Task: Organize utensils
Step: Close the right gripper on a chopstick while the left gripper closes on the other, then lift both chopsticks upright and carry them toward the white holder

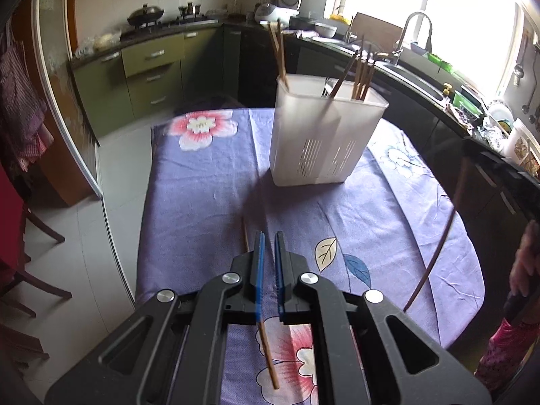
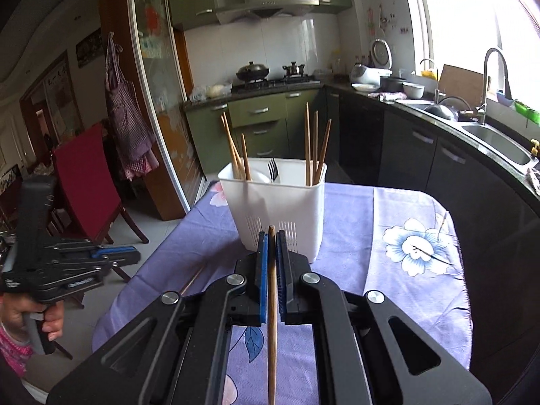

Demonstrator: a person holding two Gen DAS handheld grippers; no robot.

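Right gripper (image 2: 272,236): fingers clamped on a single chopstick (image 2: 272,303), shaft running lengthwise through the narrow gap, tip poking out just past the fingertips, aimed toward 12 o'clock. White utensil holder (image 2: 280,212) standing upright on the bench (image 2: 354,209) straight ahead, near but apart from the tip. Already in holder: light chopsticks at its 9 o'clock compartment, a fork (image 2: 272,170) near centre, darker chopsticks at 3 o'clock.

Left gripper (image 1: 269,236): fingers drawn narrow, a small gap between the blue pads, nothing held. Hovering low over the purple floral cloth. A second chopstick on the cloth (image 1: 266,351) lying flat beneath, passing under the left finger from 11 toward 6 o'clock; cannot tell whether touching the pad. Same holder (image 1: 324,135) well ahead at 1 o'clock. Held chopstick visible in the left view as a dark curved line at 3 o'clock (image 1: 438,246).

Step in hand, as judged: carrying one stick to the holder; stick on the cloth not yet collected. Task looks well along.

Next move, likely: lift right gripper above the rim, tilt stick toward vertical, lower into the matching compartment, then release. Colour match hard to judge; shade looks closer to the light set. Left gripper would need fingers opened wider, straddling the flat stick before closing. Risk: thin stick rolling on cloth.
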